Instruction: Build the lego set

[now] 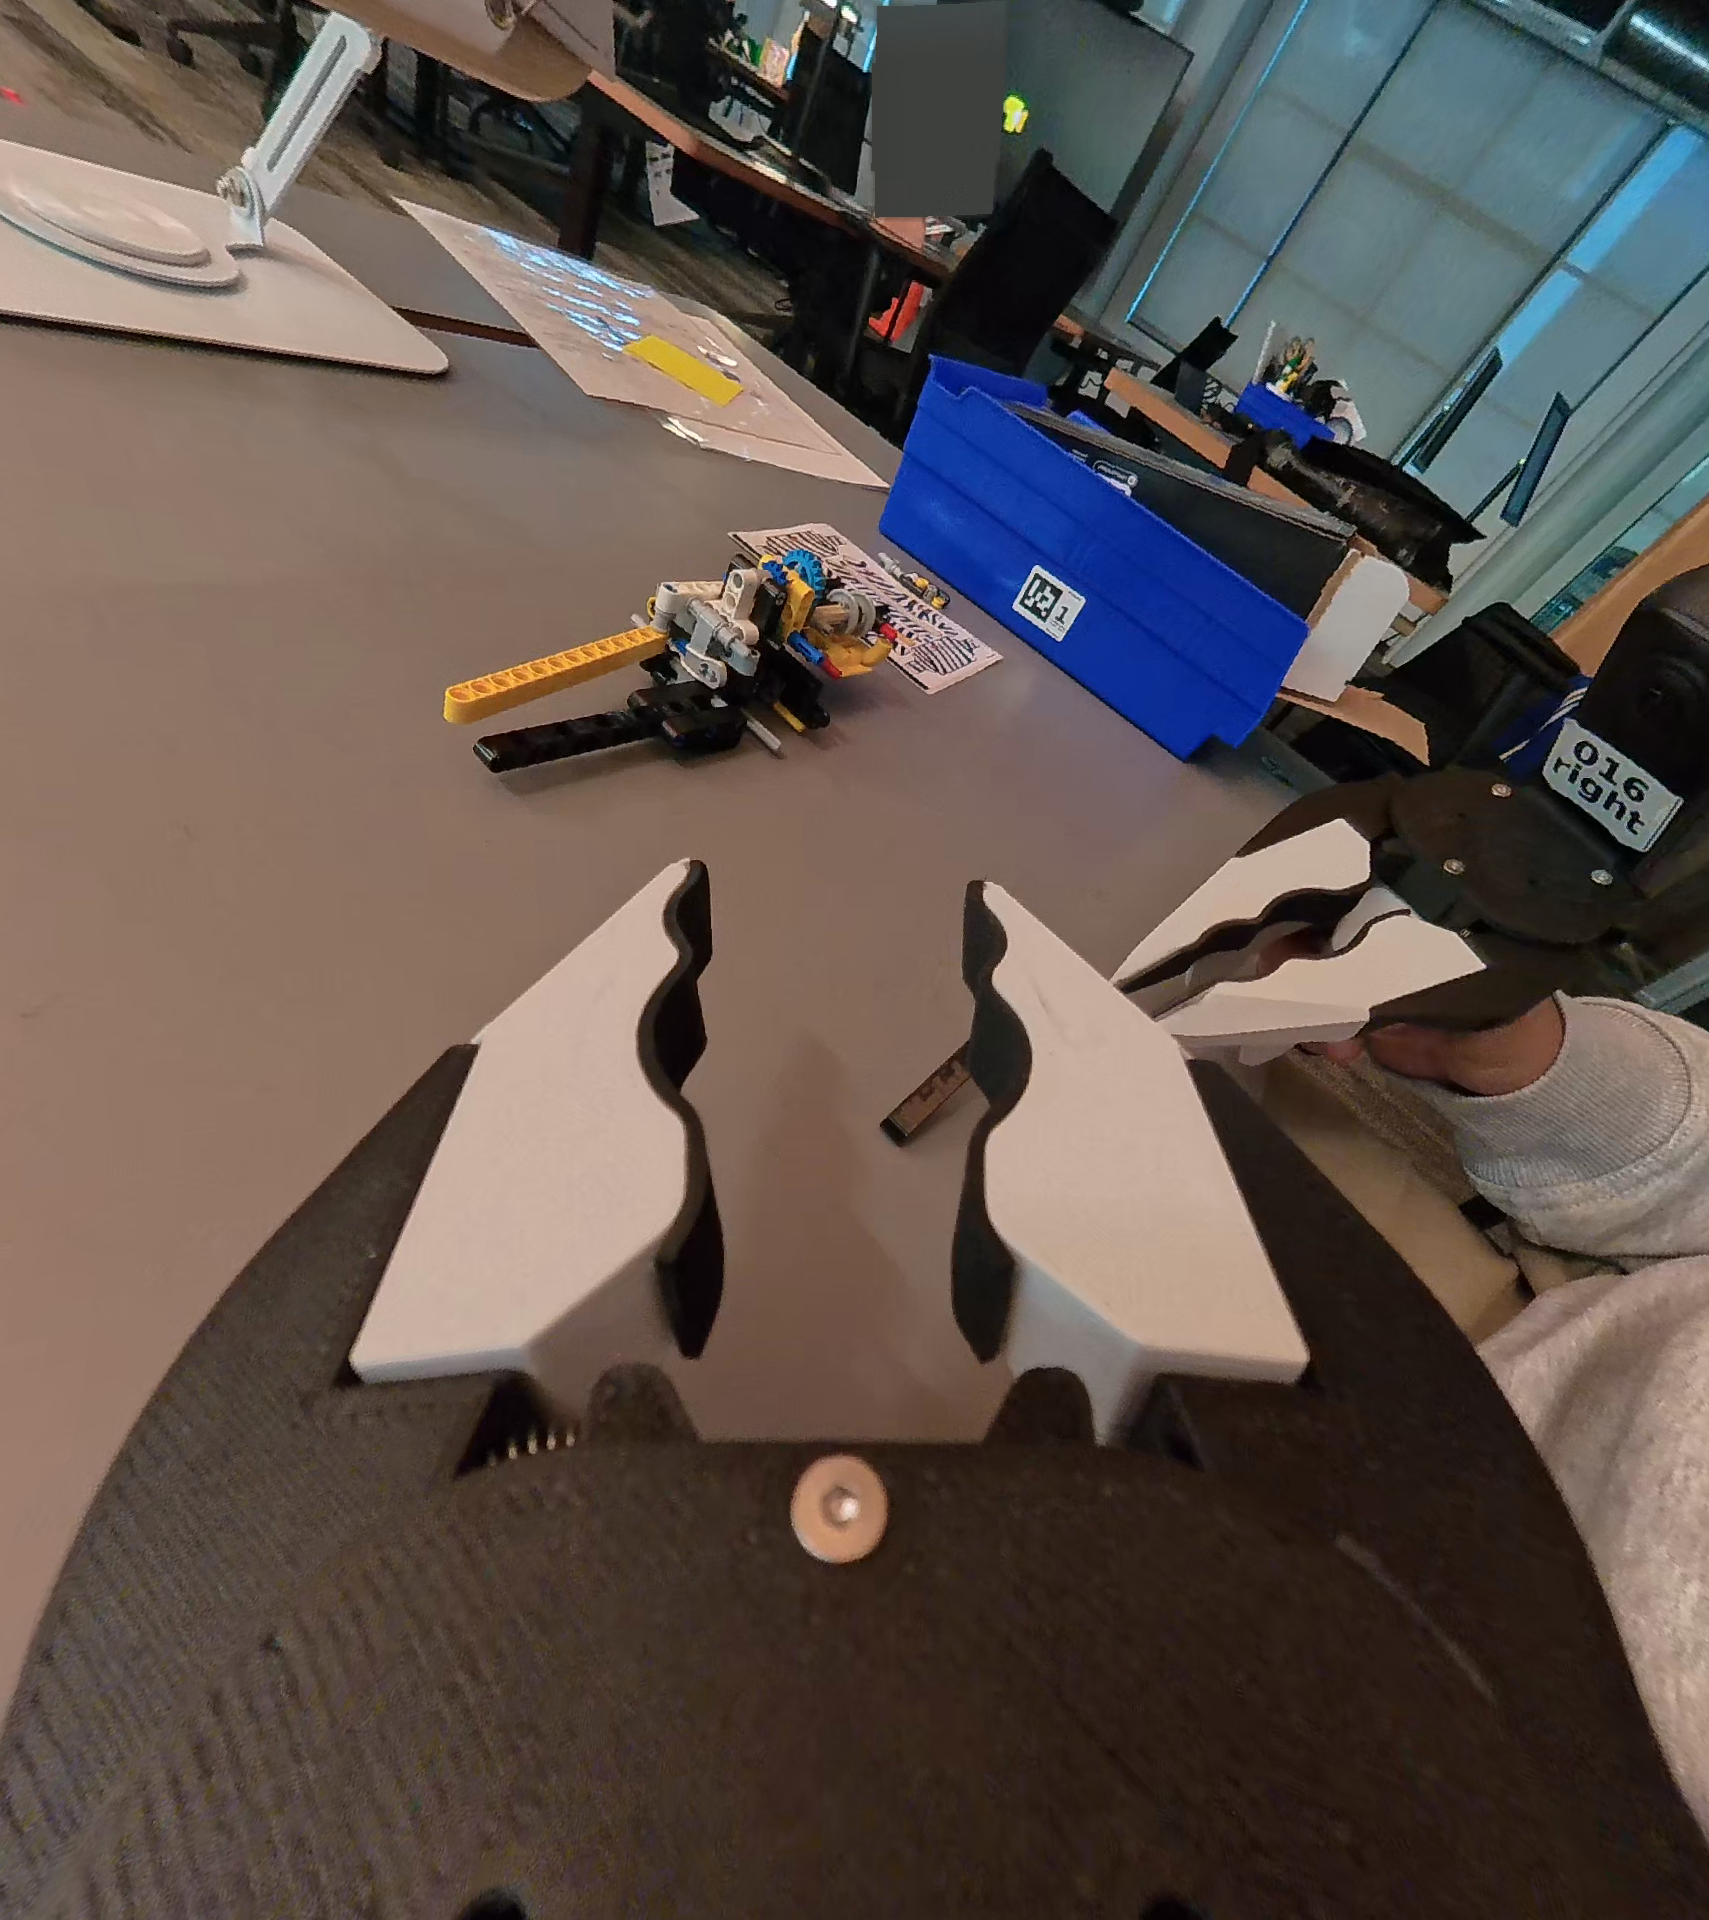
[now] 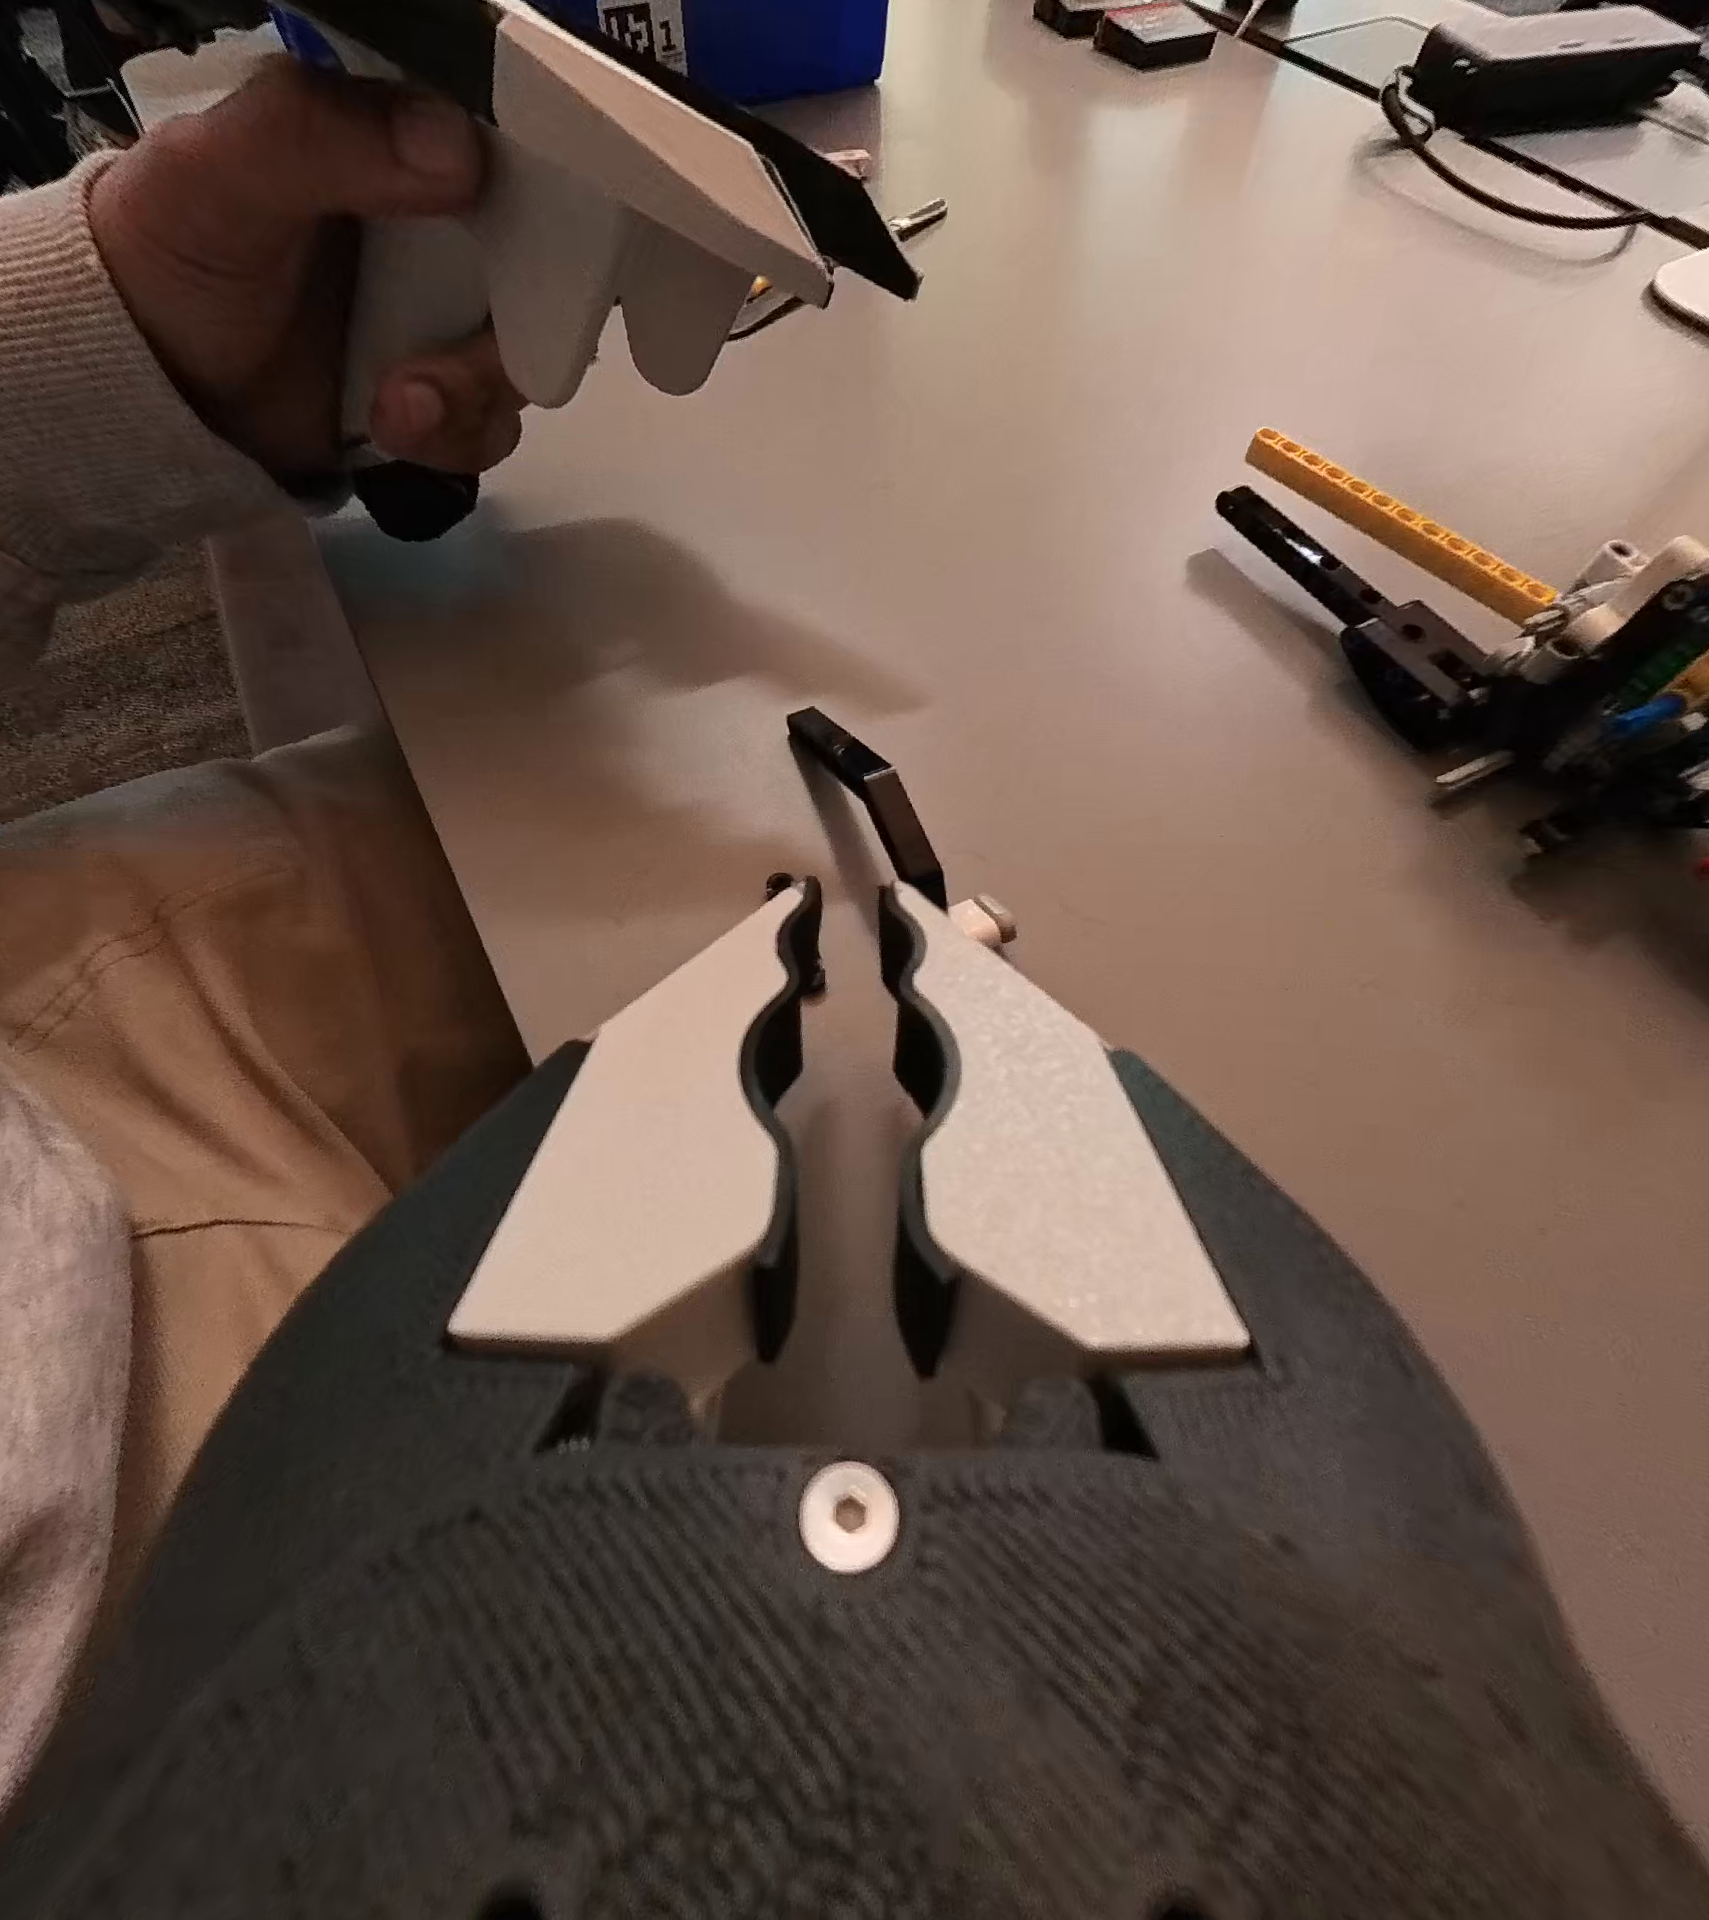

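Note:
A part-built lego model [image 1: 715, 644] with a long yellow beam and a black beam lies on the grey table; it also shows in the right wrist view [image 2: 1598, 665]. A loose black bent beam [image 2: 871, 790] lies just ahead of my right gripper [image 2: 848, 888], whose jaws stand a narrow gap apart with only table showing between them. The beam's near end is hidden behind the right fingertip. My left gripper [image 1: 834, 878] is wide open and empty above the table, and its right finger hides part of the same beam [image 1: 928, 1101]. A small beige piece [image 2: 985, 920] lies beside the right fingertip.
A blue bin [image 1: 1089, 582] stands behind the model, which lies on a printed sheet [image 1: 943, 655]. A paper sheet with a yellow piece [image 1: 684, 369] and a white stand base [image 1: 154, 291] lie farther left. A black box with cables [image 2: 1556, 52] sits far back. The table edge [image 2: 414, 779] is at the left. My right fingertips sit around 12 cm from my left ones. The part-built lego model [image 1: 715, 644] lies around 15 cm away from my left fingertips.

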A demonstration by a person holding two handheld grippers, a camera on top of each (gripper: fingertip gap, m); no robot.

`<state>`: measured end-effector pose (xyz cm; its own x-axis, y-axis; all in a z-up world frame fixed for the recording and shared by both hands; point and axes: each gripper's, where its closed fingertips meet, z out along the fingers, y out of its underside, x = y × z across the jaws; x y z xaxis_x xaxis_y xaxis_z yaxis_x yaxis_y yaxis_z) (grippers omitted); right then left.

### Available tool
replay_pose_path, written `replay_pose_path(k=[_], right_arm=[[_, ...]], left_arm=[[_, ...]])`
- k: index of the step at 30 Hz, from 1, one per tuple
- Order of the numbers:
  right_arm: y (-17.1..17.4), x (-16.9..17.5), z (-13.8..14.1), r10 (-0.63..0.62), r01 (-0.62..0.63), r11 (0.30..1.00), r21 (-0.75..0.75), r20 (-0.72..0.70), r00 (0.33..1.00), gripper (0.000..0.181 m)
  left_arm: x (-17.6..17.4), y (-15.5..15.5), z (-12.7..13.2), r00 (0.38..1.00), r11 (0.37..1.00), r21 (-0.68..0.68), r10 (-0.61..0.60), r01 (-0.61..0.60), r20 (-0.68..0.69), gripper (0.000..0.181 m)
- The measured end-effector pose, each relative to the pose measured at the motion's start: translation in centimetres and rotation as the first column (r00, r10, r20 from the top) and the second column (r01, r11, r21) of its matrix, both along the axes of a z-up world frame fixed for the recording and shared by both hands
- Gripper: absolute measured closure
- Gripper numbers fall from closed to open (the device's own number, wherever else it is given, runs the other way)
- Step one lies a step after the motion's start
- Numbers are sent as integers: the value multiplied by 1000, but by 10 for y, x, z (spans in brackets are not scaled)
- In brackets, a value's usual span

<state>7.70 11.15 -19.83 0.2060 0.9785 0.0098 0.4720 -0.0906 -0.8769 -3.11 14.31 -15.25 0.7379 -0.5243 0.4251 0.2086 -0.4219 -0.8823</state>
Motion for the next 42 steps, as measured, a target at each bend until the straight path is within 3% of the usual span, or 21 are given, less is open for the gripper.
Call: replay_pose_path(k=[6,9,14,23,42], right_arm=[[12,7,19,-62,58,997,-41,-109,992,165],[35,25,30,-170,162,985,-62,-141,975,156],[76,58,24,-339,332,938,-96,-81,937,144],[114,81,-1,-455,455,890,20,92,886,133],[140,79,-13,-486,486,873,40,149,861,122]], left_arm=[[-1,0,0,1000,1000,0,4,-4,-2,134],[-2,1,-1,1000,1000,0,7,-7,-4,134],[-2,2,-2,1000,1000,-3,9,-9,-9,134],[1,3,-4,1000,1000,-7,1,-1,-22,134],[7,8,-9,999,1000,-18,-19,18,-41,134]])
